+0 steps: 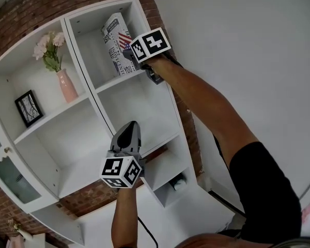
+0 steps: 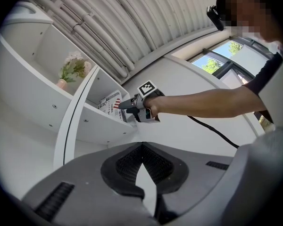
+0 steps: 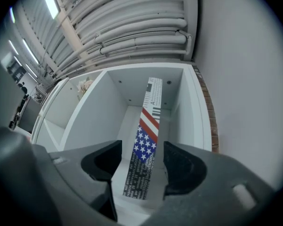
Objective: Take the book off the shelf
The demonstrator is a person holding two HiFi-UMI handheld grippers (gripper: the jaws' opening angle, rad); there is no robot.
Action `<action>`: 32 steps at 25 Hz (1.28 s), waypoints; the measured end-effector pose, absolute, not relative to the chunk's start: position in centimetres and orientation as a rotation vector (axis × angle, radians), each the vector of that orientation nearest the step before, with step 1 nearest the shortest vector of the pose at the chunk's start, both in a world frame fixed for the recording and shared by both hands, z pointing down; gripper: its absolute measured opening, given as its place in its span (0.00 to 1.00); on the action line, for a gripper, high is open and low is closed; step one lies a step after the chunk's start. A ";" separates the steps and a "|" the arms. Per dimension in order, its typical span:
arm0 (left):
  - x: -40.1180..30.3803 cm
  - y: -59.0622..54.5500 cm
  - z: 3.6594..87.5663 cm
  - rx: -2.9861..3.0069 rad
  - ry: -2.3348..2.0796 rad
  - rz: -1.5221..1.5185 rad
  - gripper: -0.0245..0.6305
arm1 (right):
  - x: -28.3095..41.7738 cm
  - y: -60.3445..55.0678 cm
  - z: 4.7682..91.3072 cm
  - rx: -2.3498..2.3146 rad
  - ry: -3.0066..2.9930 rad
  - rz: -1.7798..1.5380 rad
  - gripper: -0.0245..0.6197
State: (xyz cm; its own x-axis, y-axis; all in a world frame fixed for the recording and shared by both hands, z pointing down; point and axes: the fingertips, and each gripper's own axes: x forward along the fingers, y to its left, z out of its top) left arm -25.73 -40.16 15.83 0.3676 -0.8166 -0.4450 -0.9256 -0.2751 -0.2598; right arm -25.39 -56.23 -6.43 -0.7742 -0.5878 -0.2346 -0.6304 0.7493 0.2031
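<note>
The book [image 1: 116, 40], with a newsprint cover and a stars-and-stripes spine, stands upright in the top right compartment of the white shelf unit [image 1: 101, 94]. My right gripper [image 1: 126, 53] is reached up to it, open. In the right gripper view the book's spine [image 3: 144, 145] runs between the two spread jaws of the right gripper [image 3: 140, 161], and a gap shows on its left side. My left gripper [image 1: 130, 128] hangs lower, in front of the middle shelves, shut and empty. The left gripper view shows the left gripper [image 2: 141, 147] with tips together, and the right gripper [image 2: 125, 106] at the book [image 2: 111, 105].
A pink vase with flowers [image 1: 67, 84] and a small black picture frame [image 1: 28, 107] stand in the left compartments. A brick wall [image 1: 36, 12] lies behind the shelf unit, and a plain white wall [image 1: 248, 45] runs along the right. A cable [image 2: 217, 131] trails from the right gripper.
</note>
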 end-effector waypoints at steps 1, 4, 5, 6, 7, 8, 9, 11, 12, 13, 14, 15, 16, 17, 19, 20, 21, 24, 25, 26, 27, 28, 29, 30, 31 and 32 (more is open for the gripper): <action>-25.8 -40.2 15.8 -2.161 1.503 0.306 0.03 | -25.6 -56.4 -6.4 -0.984 2.795 0.402 0.45; -26.1 -40.2 15.6 -2.158 1.498 0.301 0.03 | -26.1 -57.0 -6.3 -1.005 2.817 0.393 0.45; -26.2 -40.2 15.6 -2.157 1.498 0.299 0.03 | -26.4 -57.2 -6.2 -1.012 2.828 0.396 0.45; -26.3 -40.3 15.7 -2.155 1.498 0.298 0.03 | -26.6 -57.4 -6.1 -1.018 2.837 0.397 0.45; -26.4 -40.4 15.7 -2.154 1.499 0.297 0.03 | -26.8 -57.6 -6.1 -1.022 2.846 0.395 0.45; -26.4 -40.4 15.7 -2.152 1.499 0.296 0.03 | -27.0 -57.7 -6.0 -1.025 2.854 0.391 0.45; -26.5 -40.4 15.7 -2.151 1.500 0.296 0.03 | -27.2 -57.9 -6.0 -1.029 2.863 0.387 0.45; -26.7 -40.5 15.7 -2.147 1.501 0.295 0.03 | -27.7 -58.3 -5.9 -1.040 2.882 0.384 0.45; -26.8 -40.5 15.8 -2.145 1.503 0.294 0.03 | -28.0 -58.4 -5.7 -1.047 2.892 0.383 0.45; -26.8 -40.4 15.8 -2.144 1.504 0.292 0.03 | -28.2 -58.6 -5.5 -1.056 2.900 0.383 0.45; -26.9 -40.4 15.9 -2.142 1.507 0.289 0.03 | -28.3 -58.8 -5.3 -1.064 2.908 0.384 0.45; -27.0 -40.3 15.9 -2.140 1.509 0.286 0.03 | -28.5 -58.9 -5.2 -1.072 2.915 0.386 0.45; -27.1 -40.3 16.0 -2.138 1.512 0.283 0.03 | -28.7 -59.1 -5.0 -1.080 2.923 0.390 0.45; -27.2 -40.2 16.0 -2.136 1.514 0.283 0.03 | -28.9 -59.2 -4.9 -1.088 2.929 0.394 0.45; -27.5 -40.1 16.1 -2.134 1.520 0.289 0.03 | -29.1 -59.5 -4.7 -1.112 2.931 0.408 0.44; -27.6 -40.1 16.1 -2.135 1.521 0.293 0.03 | -29.1 -59.6 -4.7 -1.129 2.930 0.420 0.40; -27.7 -40.0 16.2 -2.135 1.522 0.295 0.03 | -29.1 -59.7 -4.7 -1.142 2.928 0.430 0.35; -27.7 -40.1 16.3 -2.139 1.521 0.299 0.03 | -28.8 -59.7 -4.9 -1.133 2.917 0.430 0.33; -27.7 -40.1 16.4 -2.141 1.520 0.301 0.03 | -28.7 -59.5 -5.0 -1.127 2.906 0.433 0.32; -27.6 -40.1 16.4 -2.143 1.519 0.302 0.03 | -28.5 -59.3 -5.0 -1.124 2.890 0.440 0.31; -27.5 -40.1 16.5 -2.145 1.517 0.303 0.03 | -28.2 -59.2 -5.1 -1.121 2.871 0.444 0.30; -27.4 -40.1 16.6 -2.147 1.517 0.303 0.03 | -27.9 -59.0 -5.1 -1.117 2.852 0.443 0.30; -27.3 -40.1 16.7 -2.149 1.517 0.303 0.03 | -27.5 -58.7 -5.1 -1.108 2.834 0.434 0.29; -27.2 -40.1 16.8 -2.152 1.517 0.305 0.03 | -27.1 -58.4 -5.2 -1.094 2.817 0.420 0.29; -27.1 -40.1 16.8 -2.155 1.518 0.307 0.03 | -26.6 -58.1 -5.3 -1.078 2.800 0.406 0.29; -27.0 -40.1 16.9 -2.157 1.518 0.307 0.03 | -26.1 -57.7 -5.5 -1.061 2.786 0.393 0.29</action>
